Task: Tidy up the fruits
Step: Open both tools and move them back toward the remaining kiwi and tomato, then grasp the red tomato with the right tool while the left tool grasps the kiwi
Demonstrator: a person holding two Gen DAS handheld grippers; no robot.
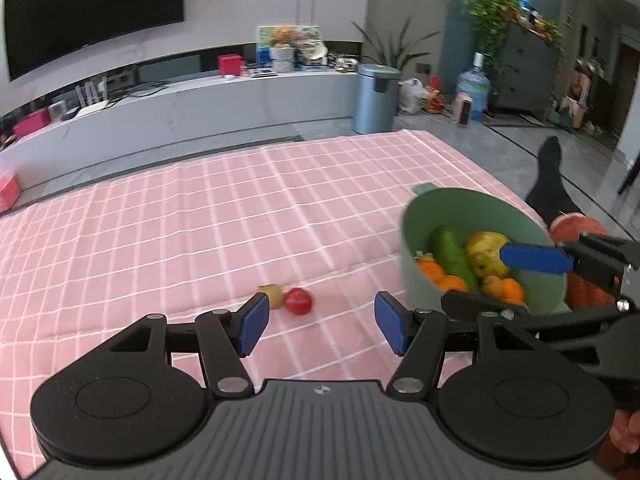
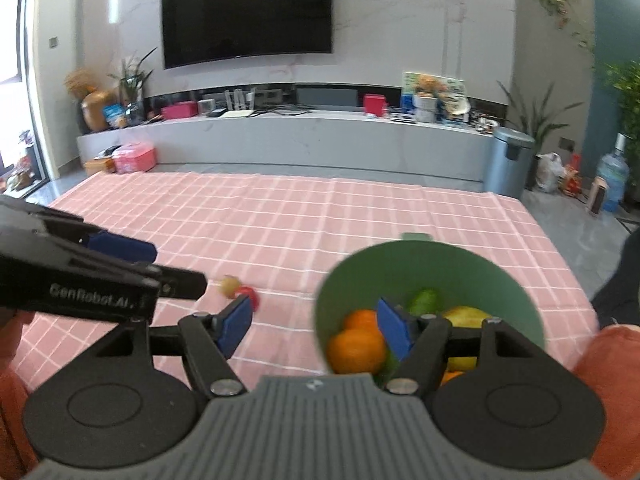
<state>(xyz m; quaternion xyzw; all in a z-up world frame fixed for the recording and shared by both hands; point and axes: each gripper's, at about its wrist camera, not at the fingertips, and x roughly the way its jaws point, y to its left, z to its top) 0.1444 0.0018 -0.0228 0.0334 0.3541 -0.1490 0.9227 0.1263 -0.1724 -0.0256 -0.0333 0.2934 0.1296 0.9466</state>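
Looking along your left gripper (image 1: pixel 320 322), jaws spread and empty, you see a pink checked cloth (image 1: pixel 180 220) on the floor; a red fruit (image 1: pixel 298 301) lies near, the green bucket (image 1: pixel 480 208) right.

Your right gripper (image 2: pixel 316 326), jaws apart and empty, faces a wall television (image 2: pixel 247 12); "GenRobot.AI" marks the other gripper.

Both views are evenly lit by soft daylight, bright enough for true colours. In the right wrist view the light comes from a window (image 2: pixel 16 80) at the left edge, blown out to white. Small ceiling-light glints sit on the television (image 2: pixel 247 12) top. Shadows on the pink cloth (image 2: pixel 280 216) are faint. Fisheye bending curves the wall and the cabinet (image 1: pixel 180 112) (strongest toward the dark corners). The green bowl (image 2: pixel 520 280) and the loose fruit (image 1: pixel 298 301) look smeared with motion blur.
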